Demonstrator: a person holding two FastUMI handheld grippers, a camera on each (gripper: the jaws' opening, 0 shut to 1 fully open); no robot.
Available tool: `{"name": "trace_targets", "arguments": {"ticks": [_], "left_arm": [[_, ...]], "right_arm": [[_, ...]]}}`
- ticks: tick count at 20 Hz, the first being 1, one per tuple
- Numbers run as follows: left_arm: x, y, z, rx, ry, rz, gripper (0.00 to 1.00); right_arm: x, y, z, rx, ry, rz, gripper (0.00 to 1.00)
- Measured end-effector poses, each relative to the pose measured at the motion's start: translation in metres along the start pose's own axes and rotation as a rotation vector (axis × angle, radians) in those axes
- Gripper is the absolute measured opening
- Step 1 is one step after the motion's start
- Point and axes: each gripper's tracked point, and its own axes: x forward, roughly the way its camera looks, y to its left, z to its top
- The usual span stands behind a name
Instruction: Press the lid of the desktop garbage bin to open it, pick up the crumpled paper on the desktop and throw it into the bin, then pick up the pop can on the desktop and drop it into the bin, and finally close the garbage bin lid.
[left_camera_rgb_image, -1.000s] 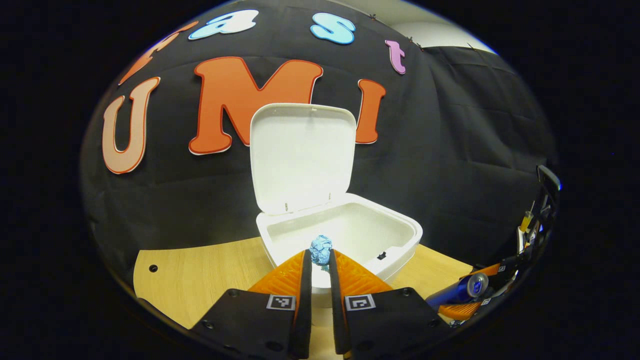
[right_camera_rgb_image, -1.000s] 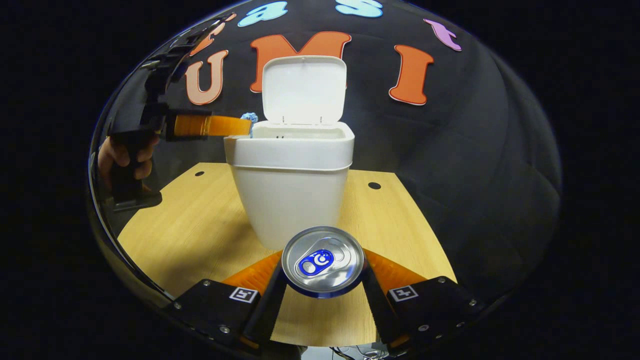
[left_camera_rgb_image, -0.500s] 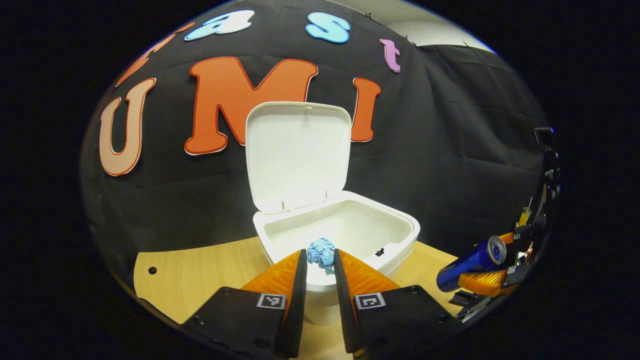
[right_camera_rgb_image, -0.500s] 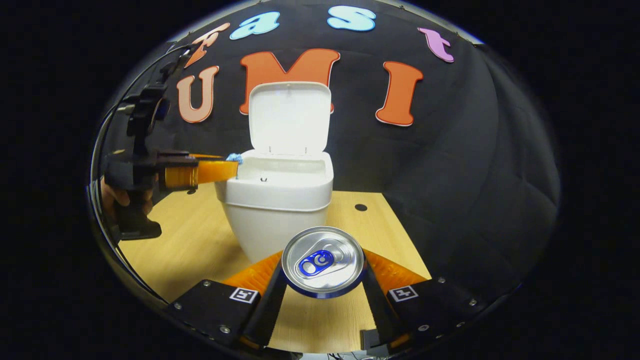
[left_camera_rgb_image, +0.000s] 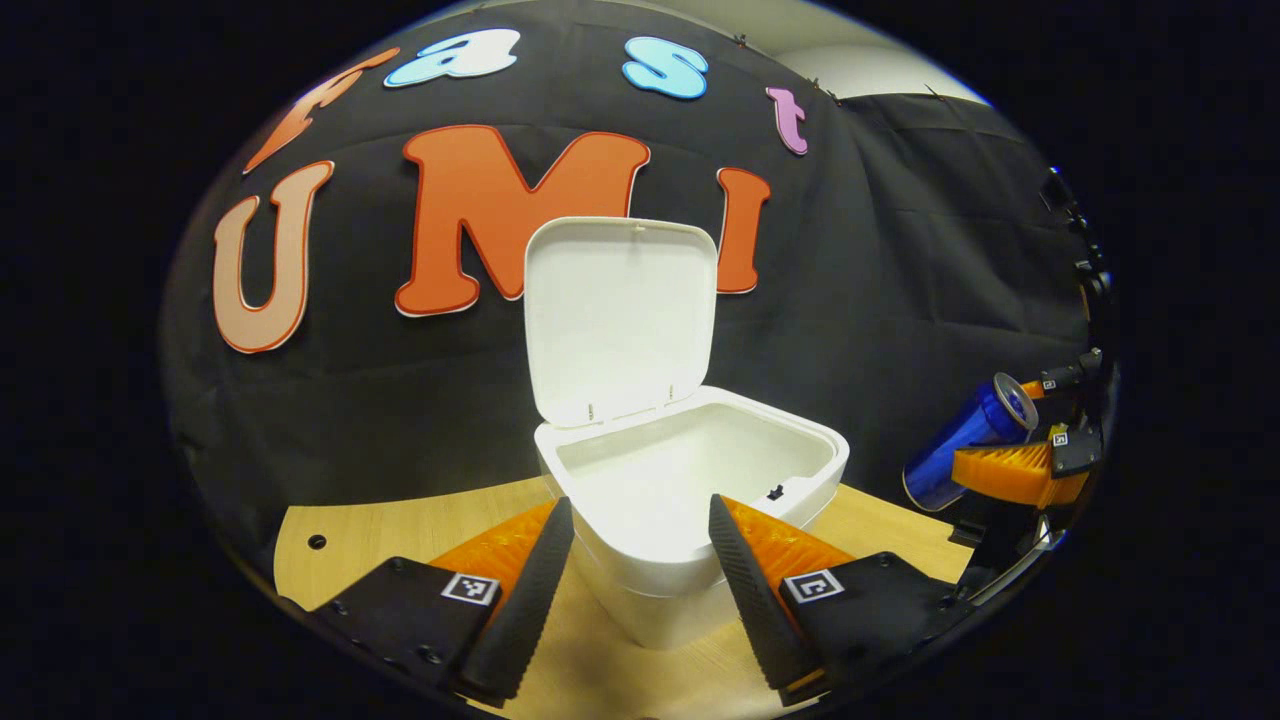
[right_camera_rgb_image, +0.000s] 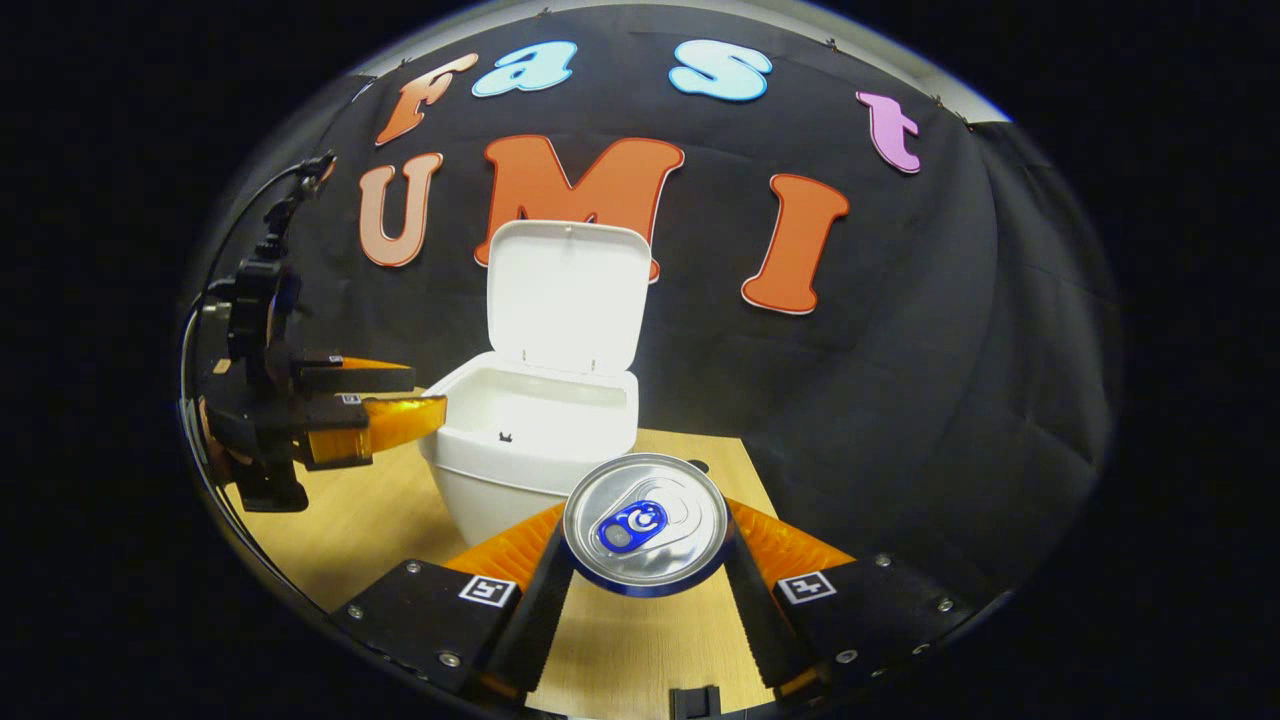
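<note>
1. While the bin's lid (left_camera_rgb_image: 620, 315) stands upright, we see the white bin (left_camera_rgb_image: 690, 480) open on the wooden desk (left_camera_rgb_image: 400, 520).
2. Our left gripper (left_camera_rgb_image: 640, 560) is spread wide and holds nothing, its fingers flanking the bin's near rim.
3. Our right gripper (right_camera_rgb_image: 645, 560) pinches the pop can (right_camera_rgb_image: 645, 525) between both fingers, held above the desk, near the bin.
4. We see no crumpled paper; the bin's bottom is hidden.

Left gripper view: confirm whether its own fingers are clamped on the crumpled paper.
No: the left gripper has its fingers spread wide apart with nothing between them, framing the open bin.
</note>
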Motion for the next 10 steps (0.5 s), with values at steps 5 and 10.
{"name": "trace_targets", "arguments": {"ticks": [5, 10], "left_arm": [[-0.02, 0.03, -0.003, 0.006, -0.015, 0.084, 0.94], [-0.046, 0.067, -0.022, -0.04, 0.01, 0.182, 0.95]], "right_arm": [[0.013, 0.002, 0.034, 0.032, -0.035, 0.012, 0.8], [0.029, 0.02, 0.065, 0.026, -0.098, 0.069, 0.8]]}}
